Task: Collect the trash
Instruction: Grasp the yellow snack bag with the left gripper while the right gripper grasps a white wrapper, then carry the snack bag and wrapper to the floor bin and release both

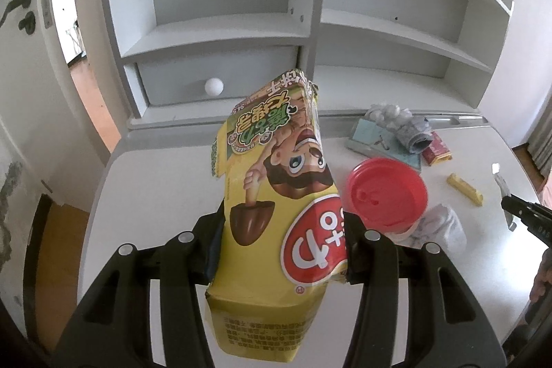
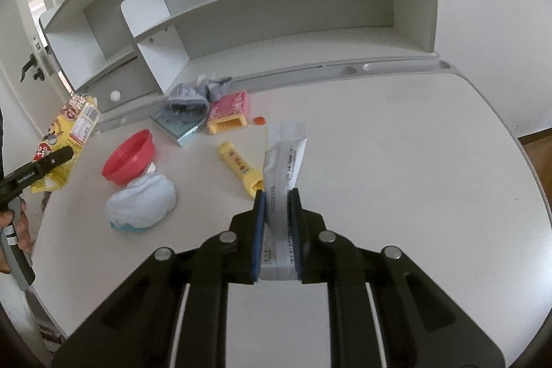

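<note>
My left gripper (image 1: 283,230) is shut on a yellow snack box (image 1: 276,202) with a cartoon face, held above the white desk (image 1: 155,181); the box also shows at the left of the right wrist view (image 2: 65,140). My right gripper (image 2: 277,212) is shut on a silver-white wrapper (image 2: 283,168) and holds it over the desk. On the desk lie a red lid (image 2: 129,156) on a crumpled white tissue (image 2: 141,200), a yellow wrapper (image 2: 239,166), a pink and yellow box (image 2: 229,112), a grey crumpled cloth (image 2: 188,97) and a pale blue box (image 2: 177,126).
A white shelf unit (image 1: 220,33) with a drawer and round knob (image 1: 214,87) stands at the back of the desk. A small orange bit (image 2: 259,120) lies by the pink box. A door (image 1: 24,40) is at the left.
</note>
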`<action>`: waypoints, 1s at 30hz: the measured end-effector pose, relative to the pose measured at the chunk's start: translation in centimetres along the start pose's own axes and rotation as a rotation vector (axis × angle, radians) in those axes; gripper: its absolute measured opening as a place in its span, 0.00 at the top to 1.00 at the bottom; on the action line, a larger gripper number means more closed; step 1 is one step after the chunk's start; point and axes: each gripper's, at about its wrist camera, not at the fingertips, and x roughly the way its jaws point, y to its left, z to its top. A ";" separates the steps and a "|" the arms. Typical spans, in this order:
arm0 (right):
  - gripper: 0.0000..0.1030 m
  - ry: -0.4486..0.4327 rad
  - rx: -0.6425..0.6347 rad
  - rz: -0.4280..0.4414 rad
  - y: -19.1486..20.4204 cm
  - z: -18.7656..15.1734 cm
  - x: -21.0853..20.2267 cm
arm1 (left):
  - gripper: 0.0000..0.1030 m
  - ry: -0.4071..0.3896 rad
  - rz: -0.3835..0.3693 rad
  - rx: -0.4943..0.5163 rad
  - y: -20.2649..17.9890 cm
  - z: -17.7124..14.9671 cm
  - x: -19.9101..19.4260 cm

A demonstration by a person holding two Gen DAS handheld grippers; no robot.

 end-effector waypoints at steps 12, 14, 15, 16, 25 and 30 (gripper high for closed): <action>0.86 -0.074 0.059 -0.019 -4.9 -0.4 -4.0 | 0.51 -0.022 -0.057 0.116 -7.4 0.8 -1.7; 0.86 -0.103 0.087 -0.044 -7.1 -0.6 -5.7 | 0.51 -0.033 -0.101 0.154 -10.3 1.0 -2.2; 0.86 -0.118 0.111 -0.061 -8.6 -0.8 -6.9 | 0.51 -0.037 -0.125 0.174 -11.8 1.0 -2.4; 0.86 -0.129 0.132 -0.075 -10.0 -1.1 -7.9 | 0.51 -0.042 -0.170 0.217 -14.2 1.0 -2.8; 0.86 -0.164 0.434 -0.278 -25.8 -10.5 -19.5 | 0.51 0.020 -0.684 0.735 -40.5 -5.8 -7.1; 0.86 -0.056 0.631 -0.307 -34.0 -18.4 -20.7 | 0.51 0.094 -0.826 1.046 -53.4 -15.7 -8.7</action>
